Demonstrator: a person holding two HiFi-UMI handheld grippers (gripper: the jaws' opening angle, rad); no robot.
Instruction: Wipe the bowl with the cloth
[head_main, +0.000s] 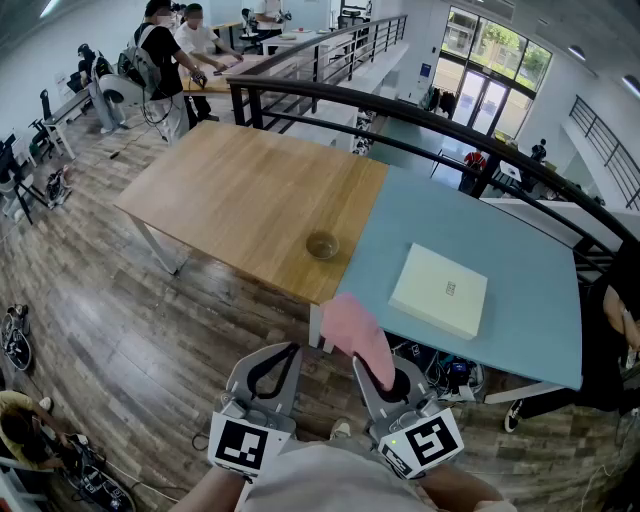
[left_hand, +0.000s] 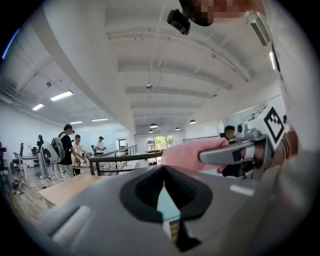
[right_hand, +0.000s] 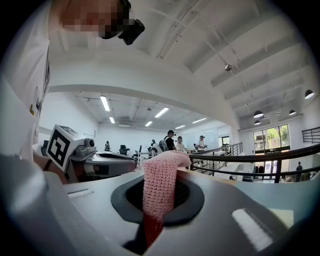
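Observation:
A small round bowl sits on the wooden half of the table, close to the seam with the blue half. A pink knitted cloth hangs folded over the tips of my right gripper, which is shut on it; the cloth fills the jaw gap of that gripper in the right gripper view. My left gripper is shut with nothing in it, its tips meeting. Both grippers are held in front of the table's near edge, well short of the bowl.
A flat white box lies on the blue half of the table. A black railing runs behind the table. People stand at a far table. Below the grippers is wooden floor.

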